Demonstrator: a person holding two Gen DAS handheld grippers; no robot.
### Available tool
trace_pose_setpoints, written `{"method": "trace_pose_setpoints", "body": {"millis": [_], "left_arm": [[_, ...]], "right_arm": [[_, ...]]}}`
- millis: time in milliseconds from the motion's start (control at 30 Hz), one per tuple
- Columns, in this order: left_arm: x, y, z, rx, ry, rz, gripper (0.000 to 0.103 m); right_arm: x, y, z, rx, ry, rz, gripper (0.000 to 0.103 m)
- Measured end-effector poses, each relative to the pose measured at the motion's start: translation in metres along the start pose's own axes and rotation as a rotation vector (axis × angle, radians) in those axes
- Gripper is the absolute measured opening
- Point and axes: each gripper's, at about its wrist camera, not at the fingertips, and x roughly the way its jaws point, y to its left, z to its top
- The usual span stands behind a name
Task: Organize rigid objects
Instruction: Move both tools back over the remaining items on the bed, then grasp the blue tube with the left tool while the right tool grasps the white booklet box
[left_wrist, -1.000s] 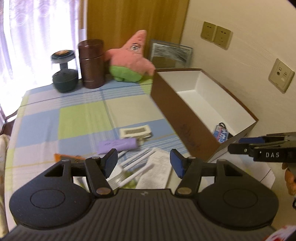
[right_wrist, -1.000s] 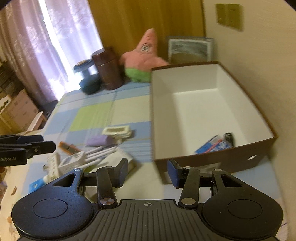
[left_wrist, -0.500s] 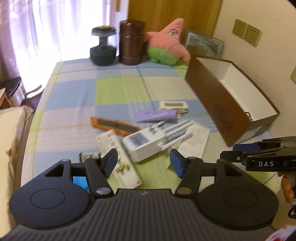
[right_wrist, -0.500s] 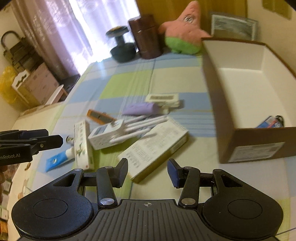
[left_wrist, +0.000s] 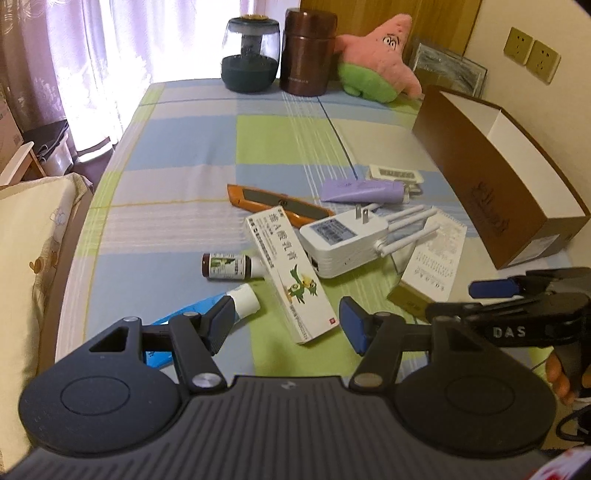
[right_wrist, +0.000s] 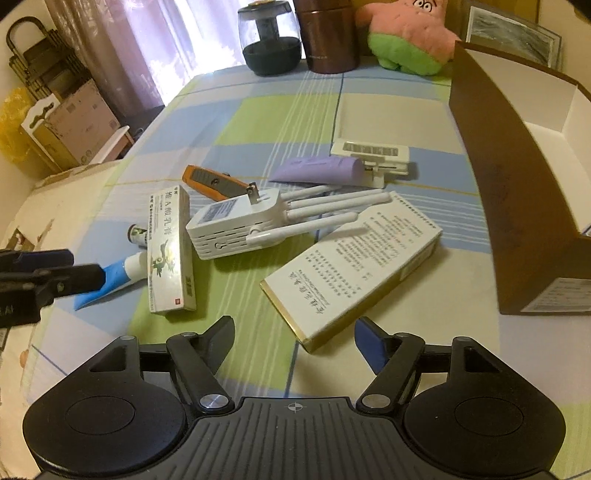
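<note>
A pile of objects lies on the checked tablecloth: a white plug-in router (left_wrist: 340, 240) (right_wrist: 236, 225), a long ointment box (left_wrist: 291, 273) (right_wrist: 170, 251), a flat gold-edged box (right_wrist: 354, 262), an orange utility knife (left_wrist: 273, 201), a purple tube (left_wrist: 362, 190), a small brown bottle (left_wrist: 225, 266) and a blue tube (left_wrist: 236, 299). My left gripper (left_wrist: 286, 321) hangs open above the ointment box's near end. My right gripper (right_wrist: 295, 330) is over the flat box's near corner. Its jaws are opening with nothing between them. An open brown box (left_wrist: 491, 192) (right_wrist: 498, 166) stands on the right.
At the far table edge stand a dark glass jar (left_wrist: 251, 55), a brown canister (left_wrist: 306, 48), a pink star plush (left_wrist: 376, 62) and a picture frame (left_wrist: 447, 70). A cushion (left_wrist: 22, 240) lies left of the table. Cardboard boxes (right_wrist: 70, 129) sit on the floor.
Both grippers have swung left from the brown box and come down closer over the pile. The right jaws stand wider than before; the left jaws are unchanged.
</note>
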Motion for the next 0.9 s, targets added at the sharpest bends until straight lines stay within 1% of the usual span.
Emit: {"method": "trace_pose_setpoints", "body": {"millis": [167, 300, 367, 433, 533, 667, 767, 900], "left_arm": [[0.010, 0.000, -0.001, 0.010, 0.024, -0.012, 0.058], [0.019, 0.000, -0.001, 0.014, 0.041, -0.018, 0.058], [0.022, 0.001, -0.001, 0.012, 0.049, -0.020, 0.058], [0.024, 0.003, -0.001, 0.016, 0.056, -0.017, 0.058], [0.027, 0.009, -0.002, 0.027, 0.058, -0.006, 0.058], [0.027, 0.020, -0.006, 0.095, 0.032, 0.029, 0.058], [0.032, 0.029, -0.008, 0.152, 0.019, 0.053, 0.058], [0.049, 0.042, -0.009, 0.185, 0.032, 0.053, 0.058]], "right_arm": [[0.018, 0.004, 0.004, -0.005, 0.015, -0.053, 0.069], [0.025, -0.001, 0.004, -0.011, 0.027, -0.096, 0.069], [0.025, -0.009, 0.003, -0.003, 0.036, -0.114, 0.069], [0.022, -0.019, 0.001, 0.017, 0.046, -0.096, 0.069], [0.017, -0.036, -0.003, 0.044, 0.056, -0.094, 0.069], [0.013, -0.056, -0.009, 0.058, 0.097, -0.171, 0.069], [0.003, -0.066, -0.010, 0.073, 0.105, -0.164, 0.069], [-0.013, -0.064, -0.003, 0.090, 0.080, -0.097, 0.069]]}}
